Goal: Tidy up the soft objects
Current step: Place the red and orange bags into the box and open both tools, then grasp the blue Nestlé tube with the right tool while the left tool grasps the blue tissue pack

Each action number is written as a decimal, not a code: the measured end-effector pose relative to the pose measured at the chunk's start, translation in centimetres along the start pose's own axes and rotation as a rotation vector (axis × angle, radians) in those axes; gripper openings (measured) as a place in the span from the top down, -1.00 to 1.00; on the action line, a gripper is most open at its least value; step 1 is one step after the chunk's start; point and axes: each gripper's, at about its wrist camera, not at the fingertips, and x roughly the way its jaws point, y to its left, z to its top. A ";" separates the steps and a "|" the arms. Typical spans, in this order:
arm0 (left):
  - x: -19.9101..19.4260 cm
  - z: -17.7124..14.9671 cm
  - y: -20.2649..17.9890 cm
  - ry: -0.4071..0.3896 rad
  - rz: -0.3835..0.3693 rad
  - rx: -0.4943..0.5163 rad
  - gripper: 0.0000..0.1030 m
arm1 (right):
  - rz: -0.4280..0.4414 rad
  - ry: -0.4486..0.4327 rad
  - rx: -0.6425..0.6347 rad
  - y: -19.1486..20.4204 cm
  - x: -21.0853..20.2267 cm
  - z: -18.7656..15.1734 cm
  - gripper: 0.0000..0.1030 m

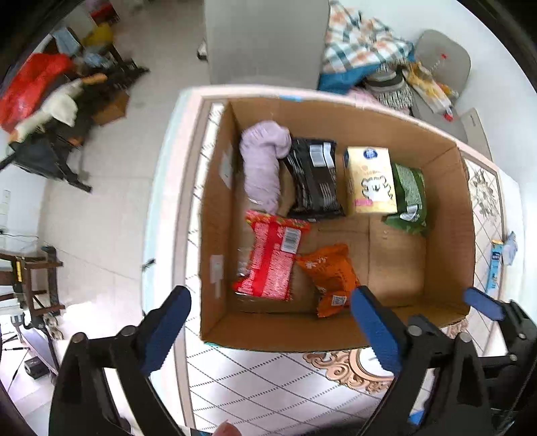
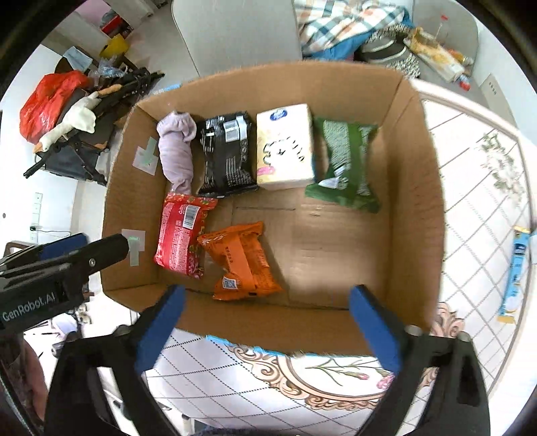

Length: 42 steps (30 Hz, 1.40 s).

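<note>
An open cardboard box (image 1: 449, 208) (image 2: 412, 208) stands on a patterned table. Inside lie a lilac cloth roll (image 1: 261, 164) (image 2: 176, 151), a black packet (image 1: 313, 177) (image 2: 226, 154), a cream tissue pack (image 1: 371, 181) (image 2: 283, 146), a green packet (image 1: 411, 198) (image 2: 345, 164), a red packet (image 1: 272, 258) (image 2: 181, 234) and an orange packet (image 1: 330, 278) (image 2: 240, 261). My left gripper (image 1: 268, 332) is open and empty above the box's near left corner. My right gripper (image 2: 265, 325) is open and empty above the near wall. The right gripper's blue pad (image 1: 483, 303) shows in the left wrist view.
A light blue packet (image 2: 515, 271) (image 1: 495, 268) lies on the table right of the box. Behind the table stand a grey chair (image 2: 235, 33) and a chair with plaid cloth (image 2: 342, 23). A cluttered stroller with a red bag (image 2: 50, 104) is at the left.
</note>
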 end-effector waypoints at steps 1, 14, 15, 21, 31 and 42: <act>-0.2 -0.2 -0.1 -0.011 0.008 -0.001 -0.90 | -0.010 -0.010 -0.006 0.0 -0.5 -0.2 -1.00; -7.4 -4.8 -1.8 -0.178 0.014 0.011 -0.91 | -0.060 -0.144 -0.057 0.2 -8.8 -4.4 -1.00; -8.1 -5.1 -1.9 -0.192 0.007 0.012 -0.91 | -0.062 -0.158 -0.062 0.2 -9.7 -4.8 -1.00; -11.8 -6.7 -2.5 -0.246 -0.015 0.015 -0.91 | -0.053 -0.213 -0.079 0.5 -13.5 -6.5 -1.00; -15.5 -7.4 -5.3 -0.328 -0.049 0.042 -0.91 | 0.015 -0.263 -0.075 -0.8 -17.2 -8.0 -1.00; -9.3 -3.9 -18.7 -0.254 -0.017 0.169 -0.91 | -0.055 -0.196 0.215 -18.7 -15.1 -9.3 -1.00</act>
